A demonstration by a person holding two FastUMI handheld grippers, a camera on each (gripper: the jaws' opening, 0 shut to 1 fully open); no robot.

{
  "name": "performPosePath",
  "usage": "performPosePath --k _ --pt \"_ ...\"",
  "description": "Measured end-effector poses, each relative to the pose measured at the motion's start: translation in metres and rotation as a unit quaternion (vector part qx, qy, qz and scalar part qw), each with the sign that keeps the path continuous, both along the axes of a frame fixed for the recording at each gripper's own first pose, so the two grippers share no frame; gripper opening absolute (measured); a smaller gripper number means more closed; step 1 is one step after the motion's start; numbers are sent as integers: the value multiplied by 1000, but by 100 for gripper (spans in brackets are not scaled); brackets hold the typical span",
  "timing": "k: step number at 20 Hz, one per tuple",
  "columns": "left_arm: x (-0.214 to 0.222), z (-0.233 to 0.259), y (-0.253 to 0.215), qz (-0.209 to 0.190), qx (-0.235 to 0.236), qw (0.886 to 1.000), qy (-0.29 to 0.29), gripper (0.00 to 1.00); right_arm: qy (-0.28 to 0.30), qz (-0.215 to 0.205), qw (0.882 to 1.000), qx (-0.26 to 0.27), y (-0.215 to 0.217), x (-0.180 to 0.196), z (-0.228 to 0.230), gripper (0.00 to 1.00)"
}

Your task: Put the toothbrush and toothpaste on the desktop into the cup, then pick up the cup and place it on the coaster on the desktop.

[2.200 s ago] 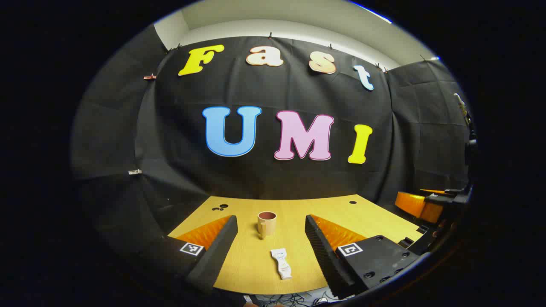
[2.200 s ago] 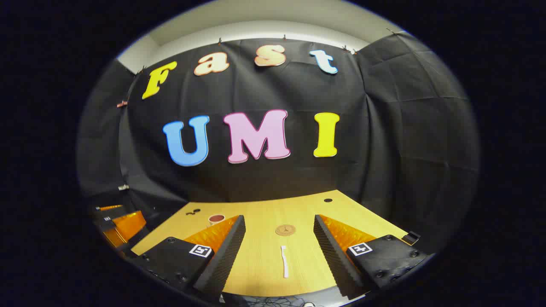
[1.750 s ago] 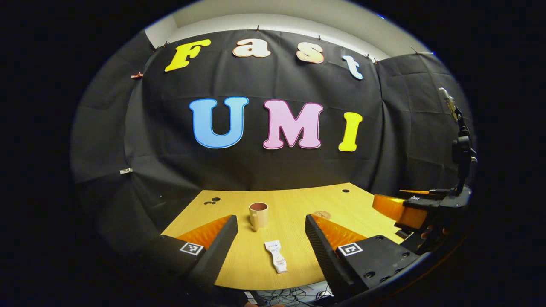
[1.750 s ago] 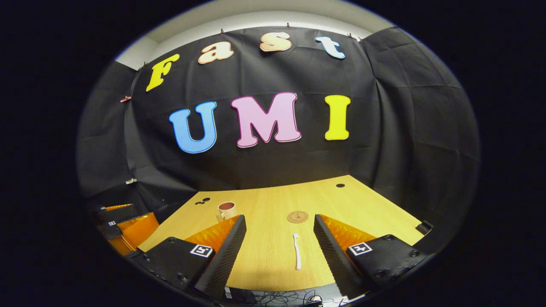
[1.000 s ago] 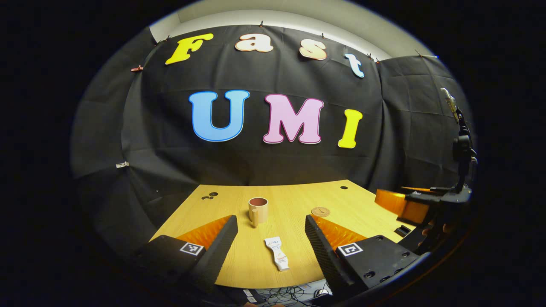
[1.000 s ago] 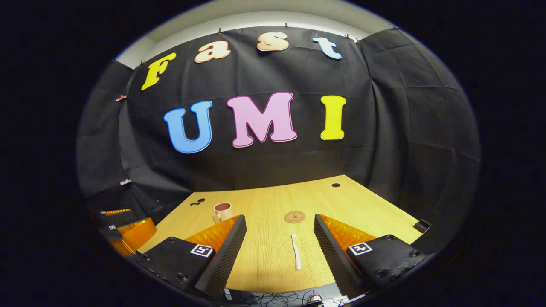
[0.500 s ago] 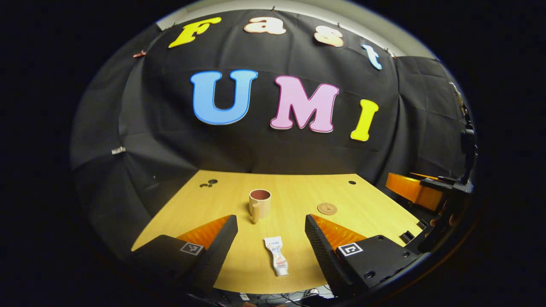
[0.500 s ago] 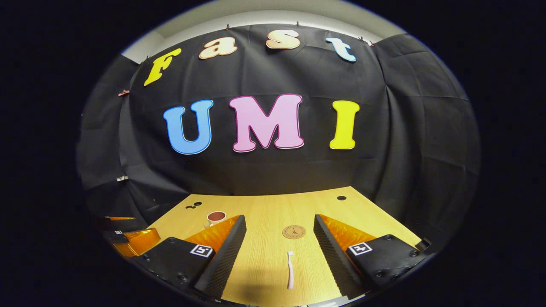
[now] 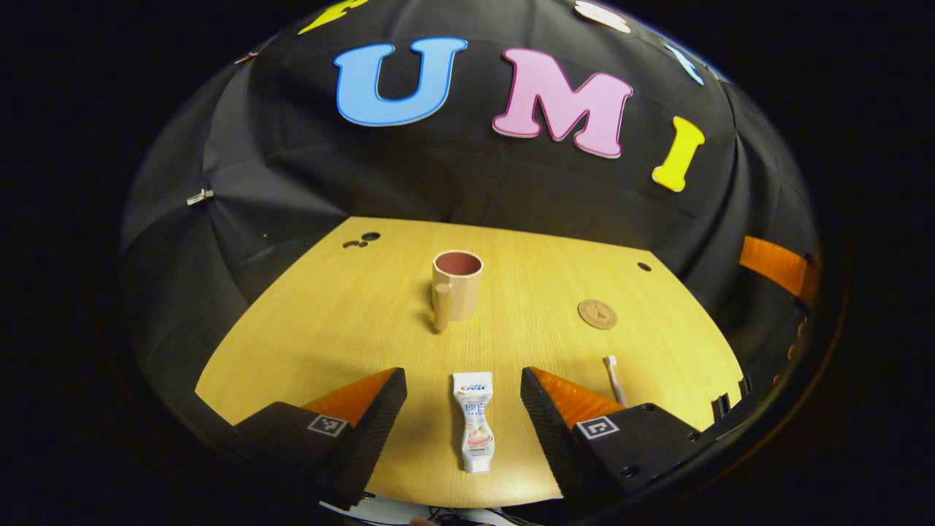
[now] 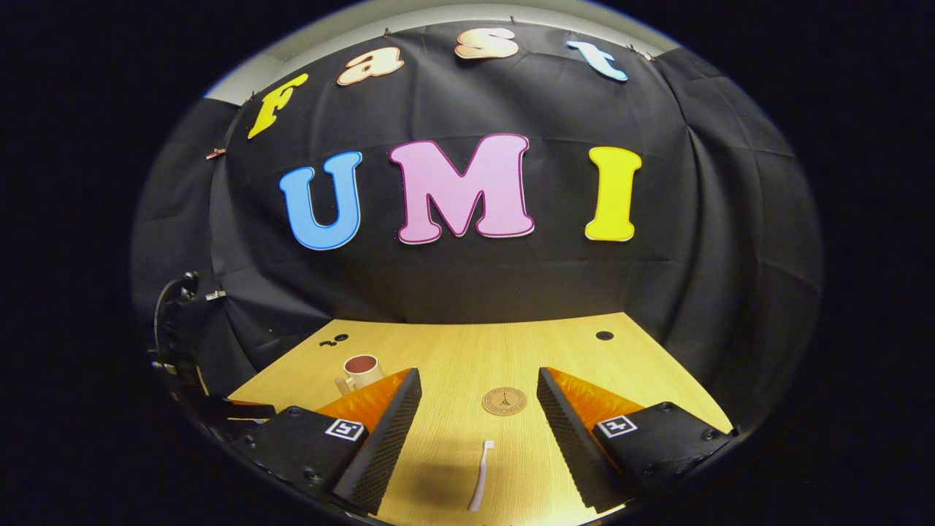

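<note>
Left gripper (image 9: 462,380) hovers with jaws released, the toothpaste (image 9: 473,422) lying flat between them at the desk's (image 9: 329,321) near edge. The cup (image 9: 456,286) stands upright mid-desk, the coaster (image 9: 597,314) well apart toward the right edge. Right gripper (image 10: 478,398) also spread wide over the toothbrush (image 10: 479,475).

A recording booth: black cloth wall (image 10: 467,292) drawn around a bare wooden desk (image 9: 350,321).

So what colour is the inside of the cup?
Reddish brown inside the cup, clearest in the left gripper view.
</note>
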State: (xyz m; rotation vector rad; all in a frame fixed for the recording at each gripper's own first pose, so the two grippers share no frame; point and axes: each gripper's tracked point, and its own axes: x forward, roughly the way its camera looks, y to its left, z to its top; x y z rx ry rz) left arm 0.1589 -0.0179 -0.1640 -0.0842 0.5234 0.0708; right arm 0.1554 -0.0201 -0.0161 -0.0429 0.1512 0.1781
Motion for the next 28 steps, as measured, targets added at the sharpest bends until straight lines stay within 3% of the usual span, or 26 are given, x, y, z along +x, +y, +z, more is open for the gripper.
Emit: performPosePath --k 6,12,20,22,24,25,26,28 --pt "32 -65 -14 13 3 996 86 98 38 10 999 5 -30 35 -32 98" --pt "29 -112 -12 31 6 987 160 98 69 9 997 22 -52 58 -57 98" --pt "24 -129 -17 18 16 981 194 91 125 -5 992 20 -57 55 -95 99" --pt "27 -128 -21 9 22 981 195 75 136 -1 991 10 -50 49 -103 98" --pt "26 -129 -24 -3 26 980 196 48 151 1 989 -1 -41 39 -114 98" --pt "30 -130 -27 -9 30 980 195 46 160 3 987 -2 -37 35 -120 98" --pt "28 -130 -25 -13 32 980 196 37 169 5 986 -2 -32 30 -125 98" --pt "29 -129 -25 -23 29 980 195 34 185 8 983 -13 -24 23 -140 98"
